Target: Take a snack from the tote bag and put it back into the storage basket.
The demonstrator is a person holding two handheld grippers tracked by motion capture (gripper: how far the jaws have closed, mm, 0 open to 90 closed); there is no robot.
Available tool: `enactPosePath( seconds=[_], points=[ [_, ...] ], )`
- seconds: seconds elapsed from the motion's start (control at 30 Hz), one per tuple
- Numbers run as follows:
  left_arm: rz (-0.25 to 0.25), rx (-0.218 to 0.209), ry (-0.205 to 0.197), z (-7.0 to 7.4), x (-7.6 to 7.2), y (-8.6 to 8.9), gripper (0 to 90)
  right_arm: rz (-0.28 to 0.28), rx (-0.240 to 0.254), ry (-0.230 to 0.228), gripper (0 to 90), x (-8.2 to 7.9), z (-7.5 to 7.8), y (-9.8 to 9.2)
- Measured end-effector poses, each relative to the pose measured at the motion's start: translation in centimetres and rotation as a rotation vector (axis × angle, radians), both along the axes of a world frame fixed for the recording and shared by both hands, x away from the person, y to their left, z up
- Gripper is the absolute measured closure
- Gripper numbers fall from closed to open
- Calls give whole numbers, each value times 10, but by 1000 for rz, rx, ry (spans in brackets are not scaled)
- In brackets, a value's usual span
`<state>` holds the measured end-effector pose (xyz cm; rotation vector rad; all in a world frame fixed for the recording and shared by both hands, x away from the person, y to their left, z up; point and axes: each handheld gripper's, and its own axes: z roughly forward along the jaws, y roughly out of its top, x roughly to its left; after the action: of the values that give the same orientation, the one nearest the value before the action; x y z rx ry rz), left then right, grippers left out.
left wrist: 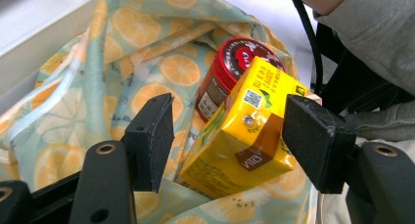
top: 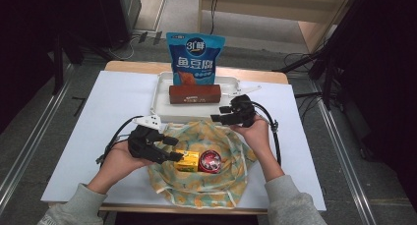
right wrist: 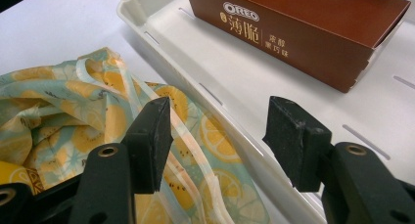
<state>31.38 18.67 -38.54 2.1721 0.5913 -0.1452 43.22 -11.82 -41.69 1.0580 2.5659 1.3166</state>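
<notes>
An orange-print cloth bag (top: 196, 185) lies open at the table's front middle. Inside it a yellow drink carton (top: 187, 161) leans against a red-lidded can (top: 210, 161). My left gripper (top: 174, 149) reaches into the bag from the left, open. In the left gripper view the carton (left wrist: 240, 145) sits between the jaws of that gripper (left wrist: 230, 109), near the right pad and apart from the left one, with the can (left wrist: 230, 67) behind. My right gripper (top: 220, 113) hovers open over the bag's far edge. Below this gripper (right wrist: 218, 111) are the bag's drawstring hem (right wrist: 195, 150) and the tray rim.
A white tray (top: 162, 99) behind the bag holds a brown Oreo box (top: 194, 94), also close ahead in the right gripper view (right wrist: 303, 28). A blue snack pouch (top: 194, 58) stands at the table's far edge. White table surface (top: 108, 112) spreads left and right.
</notes>
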Motion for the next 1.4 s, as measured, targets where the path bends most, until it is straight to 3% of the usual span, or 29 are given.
enactPosePath(
  seconds=[0.3,0.5,0.9,1.03,1.2,1.4],
  points=[
    [-27,-11,0,-2,-5,-5,364,-6,4,2,438,0,1,-2],
    [-57,25,-5,-6,-10,-12,370,-11,7,-2,438,-1,2,-4],
    [-80,-5,-6,-18,-8,-18,363,-12,15,-3,434,-2,2,-8],
    [-92,27,-20,-24,-8,-23,386,-12,18,-3,431,-4,2,-9],
    [-98,12,-26,-24,-5,-22,416,-16,23,-5,429,-5,2,-12],
    [-110,26,-34,-22,-4,-23,455,-21,21,-5,427,-7,2,-14]
  ],
)
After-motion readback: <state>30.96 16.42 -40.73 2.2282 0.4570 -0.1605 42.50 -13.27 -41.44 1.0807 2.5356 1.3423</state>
